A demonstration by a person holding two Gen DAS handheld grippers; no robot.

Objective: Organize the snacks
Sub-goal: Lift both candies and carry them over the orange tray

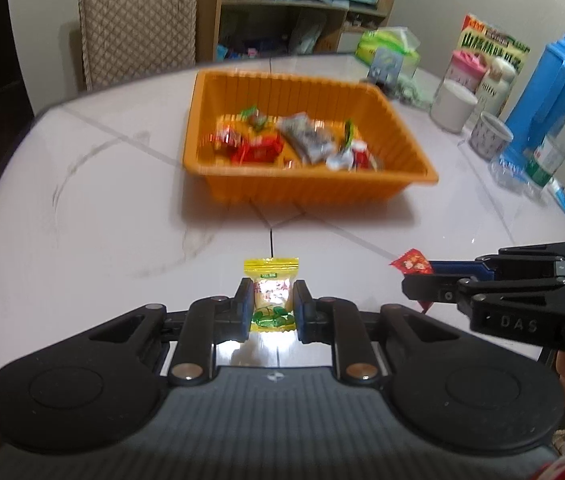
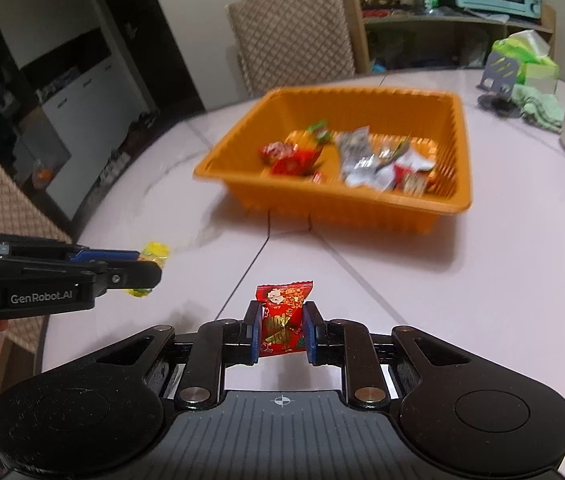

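We are pinching a yellow-wrapped candy (image 1: 270,298) between the pads of our left gripper (image 1: 271,304), its green-printed end hanging toward us and its crimped yellow end sticking out past the fingertips. We are pinching a red-wrapped candy (image 2: 282,320) in the same way with our right gripper (image 2: 282,326), the blue pads pressing on both flat sides of the packet. Both candies are hanging above the near edge of the white marble-look table (image 1: 102,208), the two grippers side by side and apart from each other.

Farther in, toward the middle of the table, we are looking at an orange plastic basket (image 1: 306,190) with ribbed walls. It is holding a loose heap of wrapped snacks (image 1: 302,140): red ones toward its left side, silver and white ones toward its right.

Along the right edge of the table we are seeing a blue thermos jug (image 1: 546,92), a clear bottle with a green label (image 1: 554,152), a white mug (image 1: 452,106) and a green tissue pack (image 1: 386,46). A quilted beige chair (image 1: 138,20) is standing at the far edge.
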